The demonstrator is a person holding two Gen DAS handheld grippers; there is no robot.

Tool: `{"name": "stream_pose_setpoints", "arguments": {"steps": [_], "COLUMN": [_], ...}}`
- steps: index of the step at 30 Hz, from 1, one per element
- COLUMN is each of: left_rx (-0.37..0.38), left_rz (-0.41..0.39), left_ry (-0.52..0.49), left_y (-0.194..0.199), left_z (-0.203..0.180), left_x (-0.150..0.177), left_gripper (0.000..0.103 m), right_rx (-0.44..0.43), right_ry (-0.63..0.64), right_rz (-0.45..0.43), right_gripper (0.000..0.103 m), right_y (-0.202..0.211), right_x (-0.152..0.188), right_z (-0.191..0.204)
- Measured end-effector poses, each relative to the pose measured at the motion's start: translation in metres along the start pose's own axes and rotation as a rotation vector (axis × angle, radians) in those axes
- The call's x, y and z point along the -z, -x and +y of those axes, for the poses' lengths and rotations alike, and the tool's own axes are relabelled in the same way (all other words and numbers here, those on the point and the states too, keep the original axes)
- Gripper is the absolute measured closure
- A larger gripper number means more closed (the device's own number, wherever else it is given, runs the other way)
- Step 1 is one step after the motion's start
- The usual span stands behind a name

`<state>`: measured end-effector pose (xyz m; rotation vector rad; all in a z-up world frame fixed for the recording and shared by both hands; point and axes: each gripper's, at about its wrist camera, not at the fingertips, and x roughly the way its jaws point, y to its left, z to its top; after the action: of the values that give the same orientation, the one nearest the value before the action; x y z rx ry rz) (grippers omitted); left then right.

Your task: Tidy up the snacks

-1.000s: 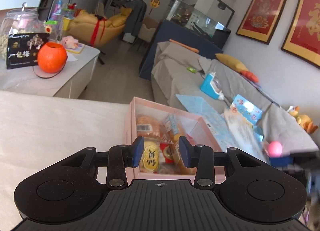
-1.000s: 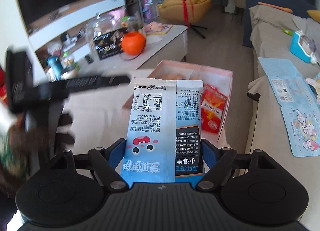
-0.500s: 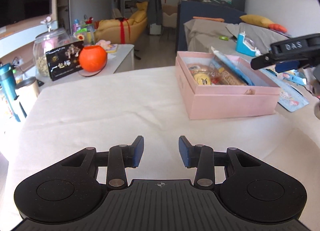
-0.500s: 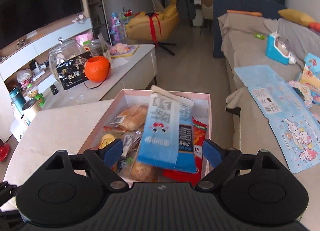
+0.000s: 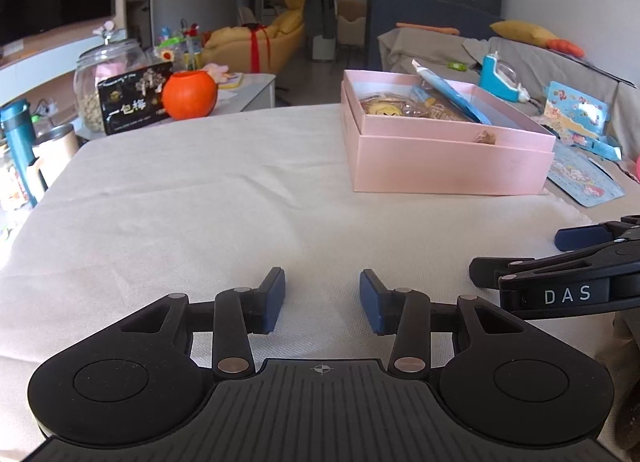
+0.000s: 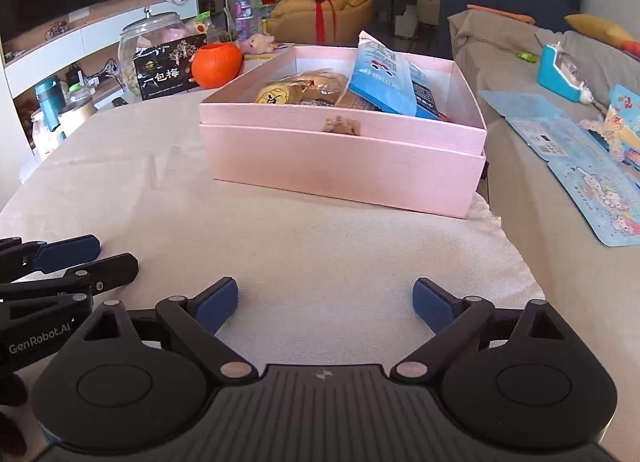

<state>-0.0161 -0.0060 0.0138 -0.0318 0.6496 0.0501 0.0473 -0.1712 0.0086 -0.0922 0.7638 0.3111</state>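
A pink box stands on the cloth-covered table, holding several snacks. A blue snack bag leans upright inside it, beside wrapped bread and a yellow packet. My right gripper hangs low over the cloth in front of the box, its jaws opening wide with nothing between them. My left gripper is also low over the cloth, to the left of the right one, jaws opening and empty. Each gripper shows at the edge of the other's view.
Beyond the table a low white counter holds an orange pumpkin pot, a black tea box and a glass jar. A grey sofa with blue cards and a blue toy lies right. Bottles stand at far left.
The right gripper let go of the blue bag into the pink box, then dropped back low over the cloth. The left gripper pulled away from the box and sank toward the table.
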Motion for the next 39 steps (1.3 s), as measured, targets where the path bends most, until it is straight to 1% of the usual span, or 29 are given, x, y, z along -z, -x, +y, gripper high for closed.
{"name": "stream_pose_setpoints", "arguments": {"steps": [1, 5, 7, 11, 14, 39], "left_rx": [-0.006, -0.017, -0.018, -0.018, -0.018, -0.019], "left_rz": [-0.001, -0.003, -0.003, -0.004, -0.004, -0.004], "left_ry": [-0.005, -0.005, -0.008, -0.008, -0.009, -0.008], "left_y": [0.000, 0.000, 0.000, -0.001, -0.001, -0.002], "left_z": [-0.001, -0.004, -0.005, -0.005, -0.005, -0.005], "left_x": [0.000, 0.001, 0.001, 0.001, 0.001, 0.000], "left_gripper": [0.057, 0.057, 0.057, 0.057, 0.057, 0.057], "right_rx": [0.016, 0.043, 0.053, 0.074, 0.063, 0.066], "right_ry": [-0.007, -0.026, -0.035, -0.039, -0.052, -0.049], "right_rz": [0.006, -0.008, -0.048, -0.074, -0.073, -0.074], "right_gripper": [0.000, 0.000, 0.000, 0.000, 0.000, 0.000], "right_y": [-0.002, -0.003, -0.001, 0.001, 0.000, 0.000], "right_x": [0.000, 0.001, 0.008, 0.011, 0.009, 0.010], "right_z": [0.000, 0.004, 0.003, 0.004, 0.002, 0.003]}}
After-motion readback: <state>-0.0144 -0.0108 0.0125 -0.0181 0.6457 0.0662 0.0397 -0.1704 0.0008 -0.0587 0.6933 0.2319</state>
